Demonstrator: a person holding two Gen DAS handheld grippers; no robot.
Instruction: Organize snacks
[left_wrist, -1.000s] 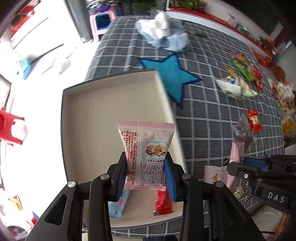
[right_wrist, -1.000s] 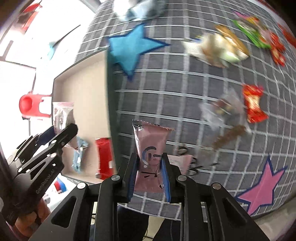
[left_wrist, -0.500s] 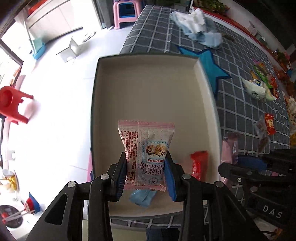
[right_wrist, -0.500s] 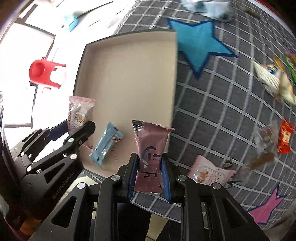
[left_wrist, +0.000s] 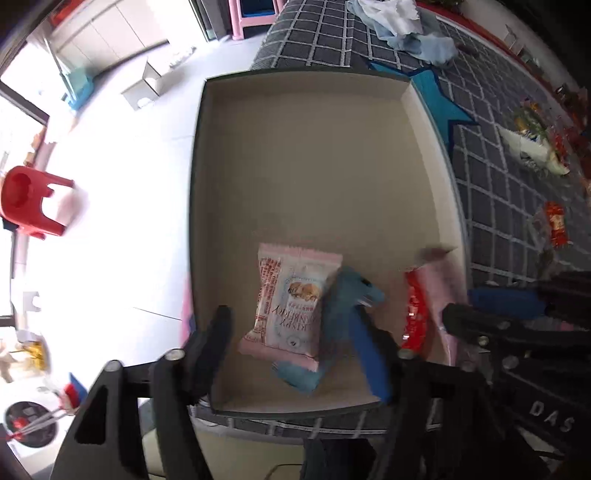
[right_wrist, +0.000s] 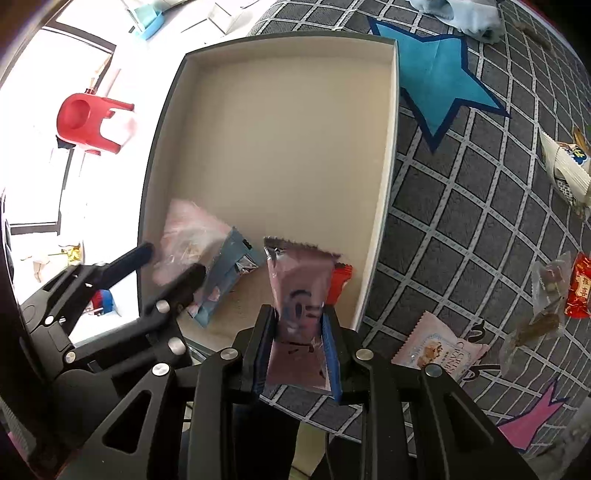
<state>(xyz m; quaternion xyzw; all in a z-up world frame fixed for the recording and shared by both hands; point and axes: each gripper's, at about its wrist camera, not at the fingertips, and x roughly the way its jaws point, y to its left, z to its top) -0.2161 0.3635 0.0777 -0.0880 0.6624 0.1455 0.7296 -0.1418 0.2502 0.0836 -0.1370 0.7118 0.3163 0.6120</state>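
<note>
Left gripper (left_wrist: 291, 328) jaws spread wide; pink cranberry packet (left_wrist: 291, 306) lies loose between them in the box (left_wrist: 195, 184), lower centre of frame. Right gripper (right_wrist: 298, 325) jaws clamp the mauve packet (right_wrist: 299, 284), long axis upright, over the box's near right corner, drop spot just ahead-left.
</note>
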